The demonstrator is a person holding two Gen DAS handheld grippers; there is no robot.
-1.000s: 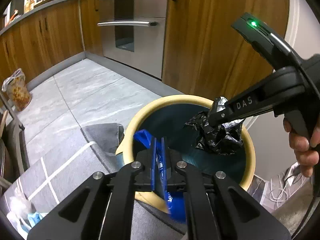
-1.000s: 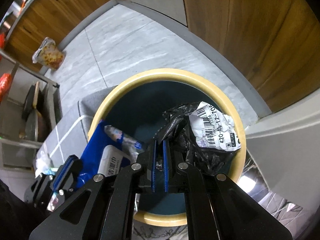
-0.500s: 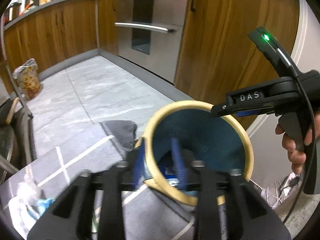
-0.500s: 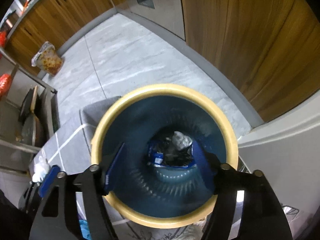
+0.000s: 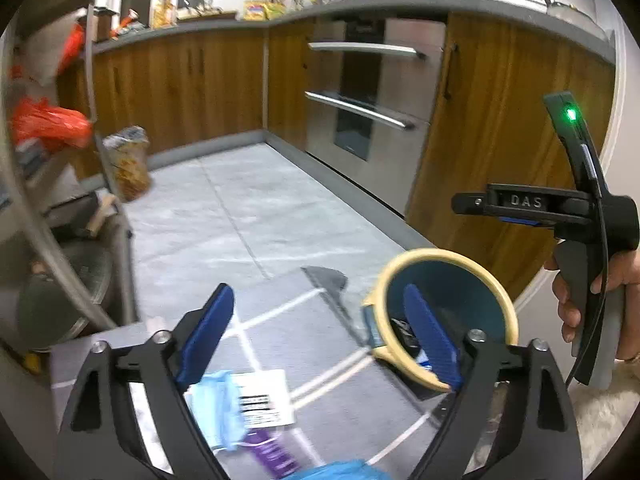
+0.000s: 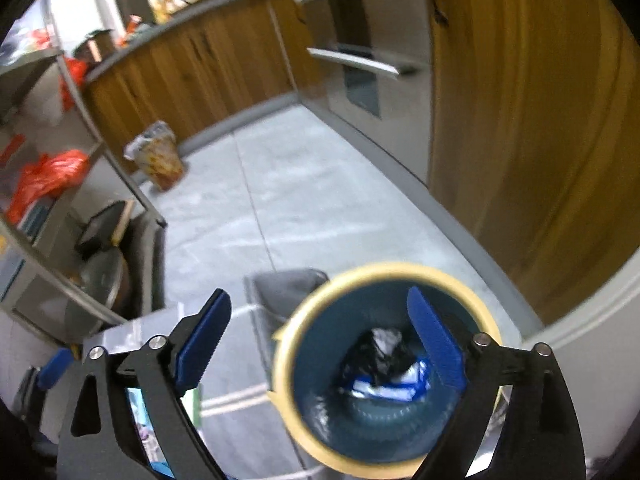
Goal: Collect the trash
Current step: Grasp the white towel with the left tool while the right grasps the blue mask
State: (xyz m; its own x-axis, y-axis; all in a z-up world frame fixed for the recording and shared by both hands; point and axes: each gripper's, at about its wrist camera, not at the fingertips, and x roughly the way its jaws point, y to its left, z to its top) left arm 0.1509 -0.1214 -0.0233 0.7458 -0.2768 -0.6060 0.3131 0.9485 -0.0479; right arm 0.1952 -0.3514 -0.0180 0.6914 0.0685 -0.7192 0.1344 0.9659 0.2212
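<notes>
In a wood-panelled kitchen, we hold our left gripper above a grey rug, its blue-padded jaws spread wide with nothing between them. Through the gap we see litter on the rug: a blue face mask, a white label with a barcode lying just beside and partly over it, and a purple wrapper below the two. More blue material shows at the bottom edge; we cannot tell what it is.

The trash bin, teal inside with a cream rim, stands at the rug's right side near the wooden cabinet. Our right gripper hangs over it, jaws likewise parted and empty; in the left view its black body reads "DAS", a green light glows on top, and our right hand grips the handle. Looking down from the right wrist, we see a crumpled black bag and a blue-and-white wrapper lying together at the bottom of the bin.

Beyond, a stainless oven sits between the cabinets, a snack bag stands on the tiled floor, and an orange plastic bag rests on a metal rack at left.
</notes>
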